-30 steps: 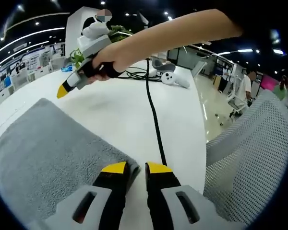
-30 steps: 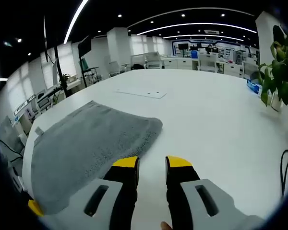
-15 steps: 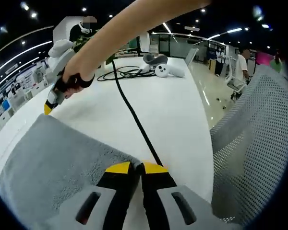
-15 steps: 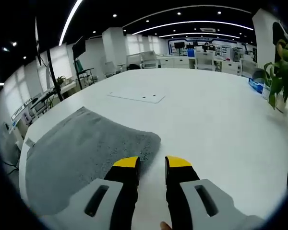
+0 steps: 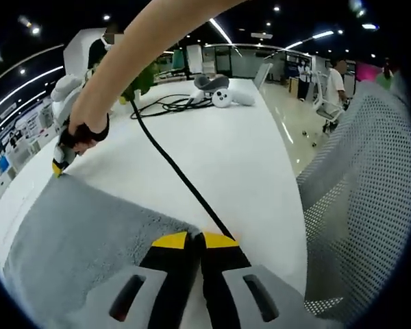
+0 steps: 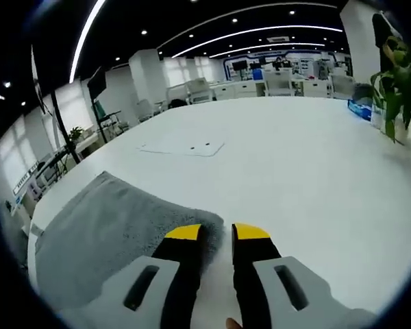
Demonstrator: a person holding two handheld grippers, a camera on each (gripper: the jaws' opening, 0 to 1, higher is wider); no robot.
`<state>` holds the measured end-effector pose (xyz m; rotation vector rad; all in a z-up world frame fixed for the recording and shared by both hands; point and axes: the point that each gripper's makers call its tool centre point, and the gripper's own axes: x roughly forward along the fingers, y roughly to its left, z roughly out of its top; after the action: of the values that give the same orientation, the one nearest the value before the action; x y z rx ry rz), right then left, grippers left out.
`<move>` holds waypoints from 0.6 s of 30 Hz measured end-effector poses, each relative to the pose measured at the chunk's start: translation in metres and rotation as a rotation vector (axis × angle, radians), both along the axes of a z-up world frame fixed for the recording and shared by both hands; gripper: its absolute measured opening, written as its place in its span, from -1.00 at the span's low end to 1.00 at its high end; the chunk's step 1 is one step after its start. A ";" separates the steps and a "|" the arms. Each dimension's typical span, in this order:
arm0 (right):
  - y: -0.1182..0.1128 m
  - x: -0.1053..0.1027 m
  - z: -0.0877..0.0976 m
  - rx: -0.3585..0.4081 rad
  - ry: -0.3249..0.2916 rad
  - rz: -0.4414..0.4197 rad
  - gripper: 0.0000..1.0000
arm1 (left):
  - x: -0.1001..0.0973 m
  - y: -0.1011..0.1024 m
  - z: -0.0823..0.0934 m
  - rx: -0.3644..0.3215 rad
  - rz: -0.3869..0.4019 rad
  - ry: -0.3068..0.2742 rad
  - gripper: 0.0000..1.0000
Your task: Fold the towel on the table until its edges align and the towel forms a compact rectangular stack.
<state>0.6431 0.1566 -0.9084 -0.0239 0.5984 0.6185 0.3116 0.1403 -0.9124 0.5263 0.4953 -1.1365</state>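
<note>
Left gripper view: the left tool (image 5: 194, 240) has its jaws pressed together on the near corner of the grey towel (image 5: 75, 240), which lies flat on the white tabletop (image 5: 219, 151). Right gripper view: the right tool (image 6: 218, 233), jaws slightly spread, sits at another towel (image 6: 103, 233) corner. 1 black cable (image 5: 171, 164) crosses the tabletop.

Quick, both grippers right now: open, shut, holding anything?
Left gripper: shut on the grey towel's corner.
Right gripper: open, jaws at the towel's other corner, not clamped.
</note>
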 end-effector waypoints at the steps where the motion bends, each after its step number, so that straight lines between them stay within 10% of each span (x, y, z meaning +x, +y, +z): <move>1: 0.000 0.000 -0.002 -0.010 0.000 0.005 -0.73 | -0.001 0.000 0.000 0.001 -0.003 -0.004 -0.88; 14: -0.001 0.002 -0.008 0.003 -0.056 -0.004 -0.97 | -0.001 0.000 0.000 -0.027 0.014 -0.008 -0.89; 18: 0.001 0.003 -0.007 -0.104 -0.128 0.023 -1.00 | 0.001 0.001 0.001 -0.058 0.015 -0.006 -0.91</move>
<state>0.6463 0.1573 -0.9151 -0.1671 0.5061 0.6030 0.3123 0.1411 -0.9116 0.4750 0.4591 -1.1317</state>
